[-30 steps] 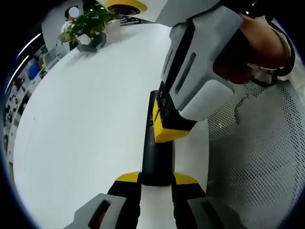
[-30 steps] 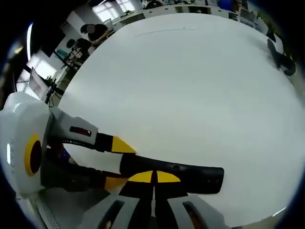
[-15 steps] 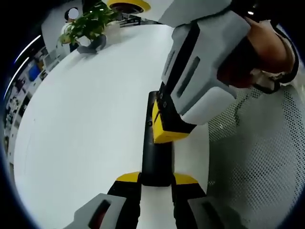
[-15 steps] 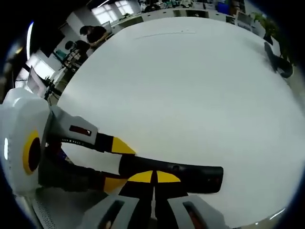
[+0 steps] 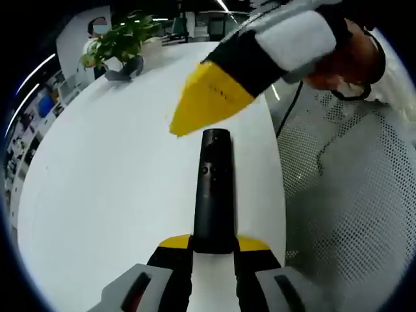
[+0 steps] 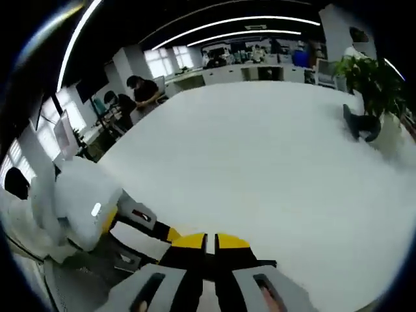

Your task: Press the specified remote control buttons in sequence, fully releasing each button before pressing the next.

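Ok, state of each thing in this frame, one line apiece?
Remote control: lying flat on the white table, near end clamped in the left gripper.
Right gripper: shut, lifted clear of the remote, holding nothing.
Potted plant: upright at the table's far edge.

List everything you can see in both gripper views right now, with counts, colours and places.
Remote control: one, black, lying on the table, its near end between the left gripper's jaws.
Table: one, white, large, under everything.
Potted plant: one, green leaves in a white pot, at the table's far edge.
Dark object: one, dark grey, on the table beside the plant; what it is I cannot tell.
Mesh chair: one, white, beside the table.
Left gripper: one, grey with yellow tips, shut on the remote control.
Right gripper: one, grey with yellow tips, shut, raised above the remote.
Hand: one, holding the right gripper.
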Available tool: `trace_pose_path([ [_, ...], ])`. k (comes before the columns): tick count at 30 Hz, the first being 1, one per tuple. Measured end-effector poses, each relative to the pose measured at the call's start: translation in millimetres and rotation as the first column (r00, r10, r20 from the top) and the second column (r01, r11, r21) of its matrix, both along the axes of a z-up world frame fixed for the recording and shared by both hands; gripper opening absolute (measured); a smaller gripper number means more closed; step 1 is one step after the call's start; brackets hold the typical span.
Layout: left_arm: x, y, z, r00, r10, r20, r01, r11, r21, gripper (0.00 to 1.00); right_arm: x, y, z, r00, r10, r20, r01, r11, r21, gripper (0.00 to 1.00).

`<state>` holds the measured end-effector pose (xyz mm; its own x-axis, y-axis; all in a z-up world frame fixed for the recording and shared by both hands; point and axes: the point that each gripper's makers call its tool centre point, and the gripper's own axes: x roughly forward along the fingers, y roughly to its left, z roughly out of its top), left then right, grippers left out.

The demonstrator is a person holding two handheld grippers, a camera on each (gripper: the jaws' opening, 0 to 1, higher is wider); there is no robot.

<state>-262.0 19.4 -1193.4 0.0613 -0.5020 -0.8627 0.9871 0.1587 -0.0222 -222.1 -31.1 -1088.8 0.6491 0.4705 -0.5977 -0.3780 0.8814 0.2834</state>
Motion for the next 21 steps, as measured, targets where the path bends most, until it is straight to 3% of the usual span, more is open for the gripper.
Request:
trace_pose_path([
  [5,8.9,3,-0.3,1.0,0.005,0.022,-0.005,1.0,0.021,0.22,-3,-5,25.8,0.994,0.008,0.105,-0.012,0.999,0.033,0.19],
  [9,23.0,11,0.5,0.999,-0.011,0.047,0.009,0.999,0.037,0.22,-8,-9,42.3,0.981,0.011,0.192,-0.013,1.0,0.009,0.36],
  [12,36.5,15,2.1,0.998,-0.01,0.055,0.008,0.999,0.04,0.22,-12,-11,48.3,0.977,0.01,0.212,-0.011,1.0,0.003,0.42],
  [18,66.5,25,10.9,0.997,-0.018,0.08,0.013,0.998,0.056,0.22,-19,-22,54.9,0.97,-0.019,0.241,0.031,0.999,-0.045,0.42],
  [21,82.3,29,14.3,0.995,-0.028,0.092,0.022,0.998,0.066,0.22,-21,-28,60.6,0.967,-0.045,0.251,0.053,0.998,-0.024,0.48],
])
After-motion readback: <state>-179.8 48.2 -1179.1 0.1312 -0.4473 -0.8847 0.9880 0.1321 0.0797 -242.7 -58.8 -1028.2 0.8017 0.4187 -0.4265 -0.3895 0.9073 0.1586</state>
